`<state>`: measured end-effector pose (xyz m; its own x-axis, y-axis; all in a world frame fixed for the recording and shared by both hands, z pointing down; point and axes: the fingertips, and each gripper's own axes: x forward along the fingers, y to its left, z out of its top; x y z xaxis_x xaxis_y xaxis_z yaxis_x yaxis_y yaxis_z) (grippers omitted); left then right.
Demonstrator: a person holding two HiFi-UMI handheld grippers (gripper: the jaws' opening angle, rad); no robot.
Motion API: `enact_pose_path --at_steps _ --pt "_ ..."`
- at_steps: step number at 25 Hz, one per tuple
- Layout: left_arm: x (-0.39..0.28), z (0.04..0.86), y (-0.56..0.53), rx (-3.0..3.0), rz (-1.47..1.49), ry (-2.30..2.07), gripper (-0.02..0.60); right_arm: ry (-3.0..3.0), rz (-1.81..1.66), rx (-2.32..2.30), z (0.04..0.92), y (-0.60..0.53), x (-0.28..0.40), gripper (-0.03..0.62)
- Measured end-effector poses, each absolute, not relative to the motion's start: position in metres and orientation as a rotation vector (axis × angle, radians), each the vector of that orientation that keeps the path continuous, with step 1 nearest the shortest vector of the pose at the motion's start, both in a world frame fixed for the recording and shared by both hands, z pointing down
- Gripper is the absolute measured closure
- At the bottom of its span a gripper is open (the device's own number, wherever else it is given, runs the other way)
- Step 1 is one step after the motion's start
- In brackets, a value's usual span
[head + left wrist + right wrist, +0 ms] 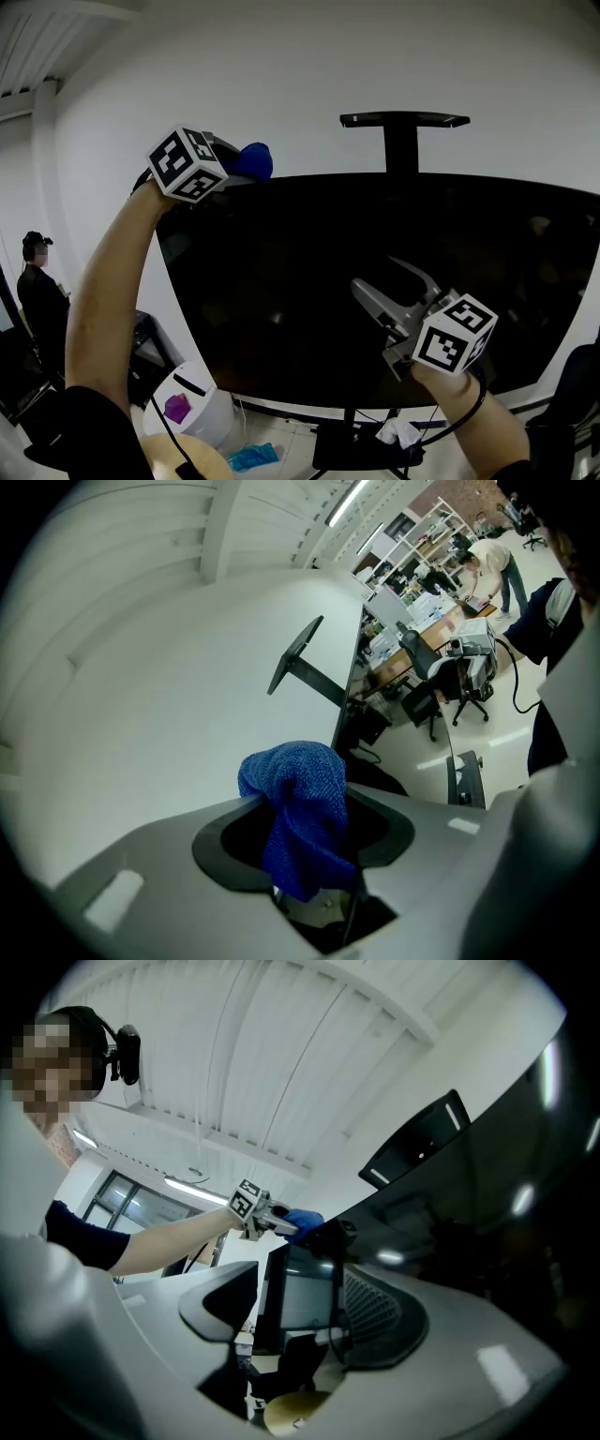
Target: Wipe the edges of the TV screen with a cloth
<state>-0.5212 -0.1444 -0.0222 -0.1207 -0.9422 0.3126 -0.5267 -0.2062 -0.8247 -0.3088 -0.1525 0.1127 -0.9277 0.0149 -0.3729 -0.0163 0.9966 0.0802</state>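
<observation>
1. The TV screen (375, 281) is a wide, dark panel on a stand and fills most of the head view. Its top edge runs from left to right. This edge is the long line that the wiping has to follow.
2. The left arm reaches up to the TV's top-left corner. The left gripper (246, 161) is clamped tight on a blue cloth (255, 159).
3. The cloth sits right at the top edge, beside the top-left corner. Almost all of that edge lies to the right of it, so the next stroke probably goes rightward along the edge. The left hand is by far the nearer one to that edge.
4. The right gripper (375, 274) hangs in front of the lower right part of the screen, well apart from the cloth. Its jaws are spread and hold nothing.
5. The left gripper view shows the grip itself. The cloth (300, 808) is bunched and pinched between the jaws, and a wad of it sticks out past them. That view shows only a sliver of the TV.
6. The right gripper view shows the cloth (302, 1222) from the side, meeting the TV's dark corner. I cannot tell whether it presses firmly there. The right gripper (300, 1302) has nothing between its parted jaws.
</observation>
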Motion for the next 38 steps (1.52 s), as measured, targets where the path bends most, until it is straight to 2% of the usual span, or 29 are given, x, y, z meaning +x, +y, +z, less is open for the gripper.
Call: enact_pose_path --at_steps 29,38 --pt "-0.339 -0.026 -0.252 -1.857 -1.165 1.343 0.405 2.731 0.061 -0.4 0.142 -0.227 -0.141 0.306" --pt "-0.241 -0.026 -0.307 -1.868 -1.172 1.422 0.405 2.752 0.12 -0.36 0.129 -0.265 -0.023 0.306"
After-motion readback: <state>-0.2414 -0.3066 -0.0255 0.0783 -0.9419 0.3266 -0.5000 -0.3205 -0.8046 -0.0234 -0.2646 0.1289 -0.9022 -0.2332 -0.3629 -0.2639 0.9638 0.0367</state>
